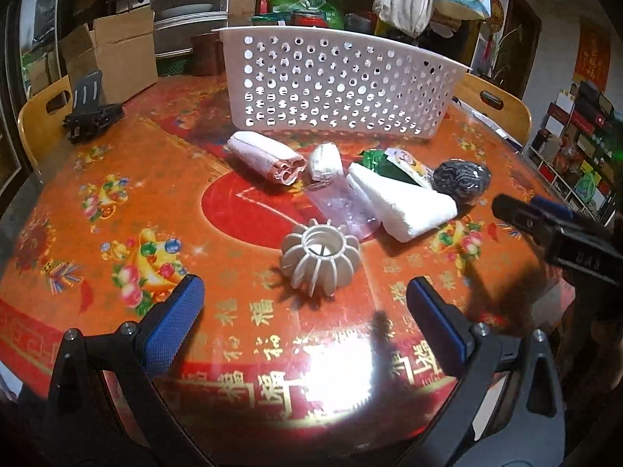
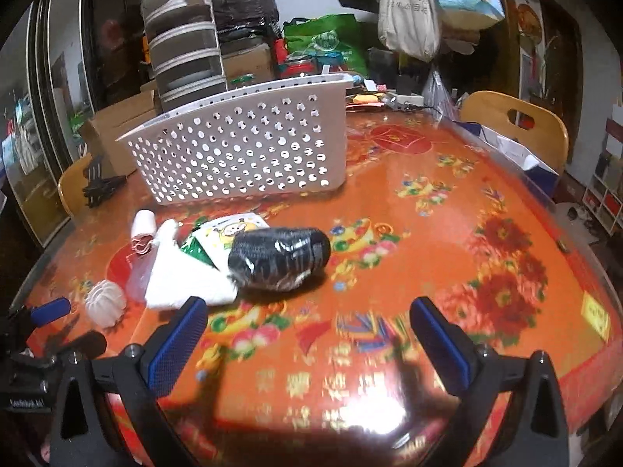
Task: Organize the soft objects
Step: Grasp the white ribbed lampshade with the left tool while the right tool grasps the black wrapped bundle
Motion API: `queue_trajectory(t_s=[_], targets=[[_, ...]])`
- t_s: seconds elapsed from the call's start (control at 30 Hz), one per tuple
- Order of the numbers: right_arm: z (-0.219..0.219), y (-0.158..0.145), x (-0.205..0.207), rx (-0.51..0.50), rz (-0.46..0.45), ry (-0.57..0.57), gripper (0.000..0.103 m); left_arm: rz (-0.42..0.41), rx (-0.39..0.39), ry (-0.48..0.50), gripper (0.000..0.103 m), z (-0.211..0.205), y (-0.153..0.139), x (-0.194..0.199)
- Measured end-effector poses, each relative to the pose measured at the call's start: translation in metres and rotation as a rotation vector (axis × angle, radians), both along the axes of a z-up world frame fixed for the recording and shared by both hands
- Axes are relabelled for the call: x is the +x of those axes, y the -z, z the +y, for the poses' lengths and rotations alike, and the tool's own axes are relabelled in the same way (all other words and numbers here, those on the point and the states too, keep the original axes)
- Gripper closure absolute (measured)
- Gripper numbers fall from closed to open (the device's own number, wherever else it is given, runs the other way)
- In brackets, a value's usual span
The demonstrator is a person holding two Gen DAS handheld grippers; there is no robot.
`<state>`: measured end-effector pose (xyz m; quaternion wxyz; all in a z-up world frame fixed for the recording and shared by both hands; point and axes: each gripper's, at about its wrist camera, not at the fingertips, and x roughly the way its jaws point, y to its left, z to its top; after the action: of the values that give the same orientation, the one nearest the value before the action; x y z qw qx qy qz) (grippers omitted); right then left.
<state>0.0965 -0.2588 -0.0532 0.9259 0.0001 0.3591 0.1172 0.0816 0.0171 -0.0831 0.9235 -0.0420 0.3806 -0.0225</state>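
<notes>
A white perforated basket (image 1: 342, 89) stands at the back of the red patterned table (image 1: 155, 202); it also shows in the right wrist view (image 2: 241, 148). In front of it lie a rolled pink towel (image 1: 264, 157), a small white roll (image 1: 326, 160), a folded white towel (image 1: 401, 202) (image 2: 183, 276), a green-and-white packet (image 1: 397, 165) (image 2: 226, 239) and a black wrapped bundle (image 1: 461, 179) (image 2: 278, 258). My left gripper (image 1: 305, 303) is open and empty, just before a white ribbed candle holder (image 1: 319, 258). My right gripper (image 2: 309, 319) is open and empty, before the black bundle.
A clear pinkish plastic piece (image 1: 342, 206) lies among the items. A black clamp-like tool (image 1: 91, 111) sits at the table's far left. Wooden chairs (image 1: 39, 120) (image 2: 518, 124), cardboard boxes (image 1: 117, 54) and stacked containers (image 2: 183, 43) surround the table. The right gripper's fingers (image 1: 545, 229) enter the left wrist view.
</notes>
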Motion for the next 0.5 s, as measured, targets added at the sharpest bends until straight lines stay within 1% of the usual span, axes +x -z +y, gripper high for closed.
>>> queue_trajectory(t_s=[0.07, 0.17, 0.2, 0.23, 0.27, 0.43, 0.5], targets=[[0.002, -0.002, 0.007, -0.005, 0.002, -0.008, 0.001, -0.002, 0.019, -0.005, 0.005, -0.001, 0.0, 0.005], [0.008, 0.0, 0.017, -0.006, 0.016, -0.033, 0.004, 0.009, 0.016, 0.0, 0.015, 0.0, 0.002, 0.012], [0.009, 0.001, 0.02, -0.007, 0.023, -0.037, 0.005, 0.016, 0.014, 0.002, 0.02, 0.001, 0.003, 0.014], [0.011, 0.002, 0.024, -0.01, 0.031, -0.041, 0.008, 0.022, 0.012, 0.001, 0.023, 0.001, 0.004, 0.017], [0.013, 0.003, 0.026, -0.015, 0.038, -0.044, 0.011, 0.027, 0.011, 0.002, 0.024, 0.001, 0.006, 0.019], [0.021, 0.008, 0.035, -0.031, 0.077, -0.057, 0.014, 0.026, 0.015, 0.008, 0.035, 0.002, 0.005, 0.026], [0.023, 0.01, 0.037, -0.033, 0.096, -0.061, 0.016, 0.023, 0.017, 0.012, 0.036, 0.003, 0.005, 0.027]])
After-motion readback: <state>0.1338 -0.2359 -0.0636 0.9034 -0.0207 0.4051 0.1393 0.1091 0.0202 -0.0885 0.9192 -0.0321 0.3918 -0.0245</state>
